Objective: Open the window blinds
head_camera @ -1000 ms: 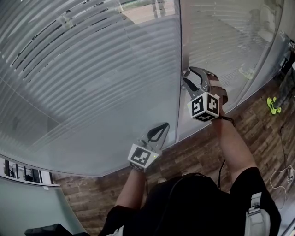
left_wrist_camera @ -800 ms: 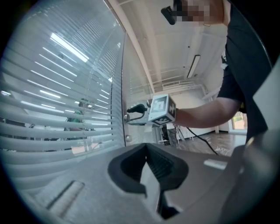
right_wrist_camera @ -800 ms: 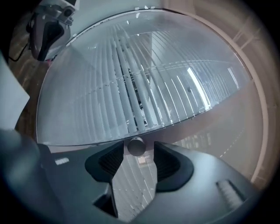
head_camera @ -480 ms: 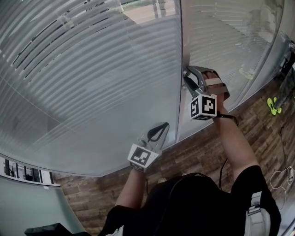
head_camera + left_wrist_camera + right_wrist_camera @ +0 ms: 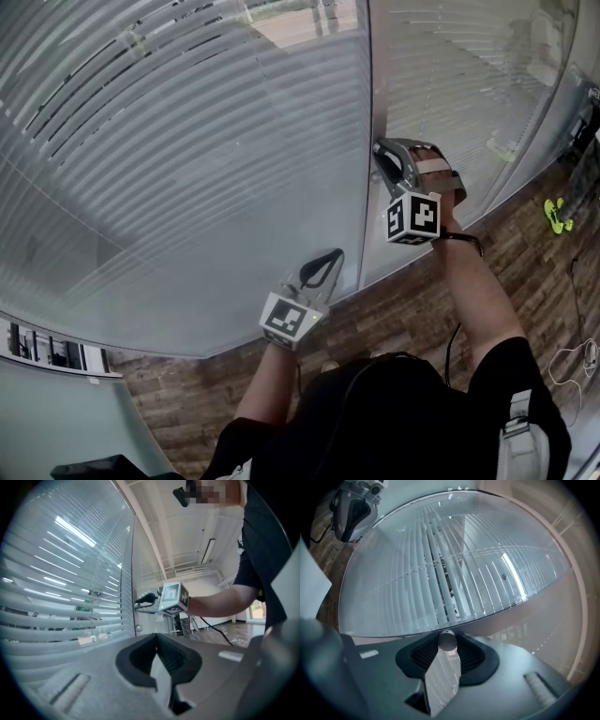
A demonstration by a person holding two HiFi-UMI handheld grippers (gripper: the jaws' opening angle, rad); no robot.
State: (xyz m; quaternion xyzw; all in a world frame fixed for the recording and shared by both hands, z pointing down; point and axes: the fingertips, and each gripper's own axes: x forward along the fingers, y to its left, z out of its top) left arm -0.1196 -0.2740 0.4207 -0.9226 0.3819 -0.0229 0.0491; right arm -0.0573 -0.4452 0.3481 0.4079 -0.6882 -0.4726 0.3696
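Note:
White slatted blinds (image 5: 187,141) hang behind glass, with a second panel (image 5: 459,75) right of a vertical frame post (image 5: 380,66). My right gripper (image 5: 378,152) reaches level to that post. Its jaws are closing, and a small round grey knob (image 5: 447,641) sits between the pad tips, touching both. The left gripper view shows this gripper (image 5: 140,603) at the frame, its marker cube (image 5: 172,598) behind it. My left gripper (image 5: 330,255) hangs lower, close to the glass, shut with nothing in it (image 5: 157,637).
Wood-plank floor (image 5: 525,272) runs along the window's base. A bright green object (image 5: 557,214) and a thin cable (image 5: 581,352) lie at the right. A white ledge (image 5: 56,361) sits at the lower left.
My right gripper has rolled, so its marker cube faces differently, and its jaws have narrowed round the knob. The left gripper has not moved.

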